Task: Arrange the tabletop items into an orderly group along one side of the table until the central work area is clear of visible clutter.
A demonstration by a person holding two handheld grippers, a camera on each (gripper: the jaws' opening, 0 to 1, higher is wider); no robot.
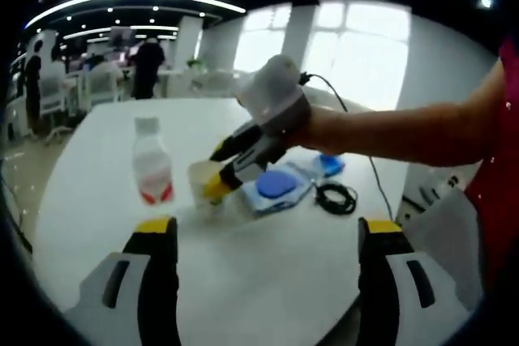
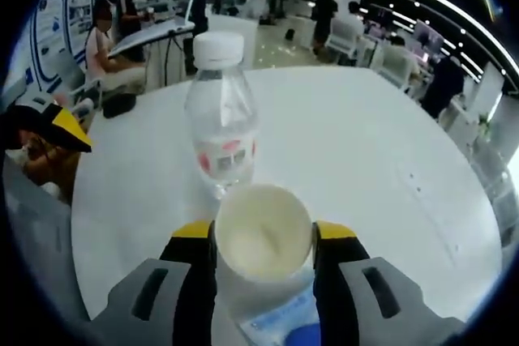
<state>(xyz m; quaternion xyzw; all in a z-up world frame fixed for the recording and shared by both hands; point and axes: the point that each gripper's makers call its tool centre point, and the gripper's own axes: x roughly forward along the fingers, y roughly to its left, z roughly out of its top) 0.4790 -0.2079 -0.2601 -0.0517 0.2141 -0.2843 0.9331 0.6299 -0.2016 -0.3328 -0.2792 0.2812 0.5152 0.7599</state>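
My right claw (image 2: 263, 242) grasps a pale paper cup (image 2: 263, 231), its 2 yellow-tipped jaws pressed against the cup's sides, the open mouth facing my camera. Just beyond the cup stands a clear plastic bottle (image 2: 220, 116) with a white cap and a red-marked label, upright on the white round counter (image 2: 381, 160). Under the cup, close to the jaws, lies the edge of a blue-and-white packet (image 2: 284, 326).

From my left claw (image 1: 268, 237), released with its jaws wide apart and nothing between them, I see the same counter (image 1: 268, 281) ahead. The right claw (image 1: 223, 169) reaches in from the right, closed on the cup (image 1: 203, 184). The bottle (image 1: 152, 161) stands just left of that cup. To the cup's right lie the blue-and-white packet (image 1: 276, 188) and, further right, a coiled black cable (image 1: 336, 198).
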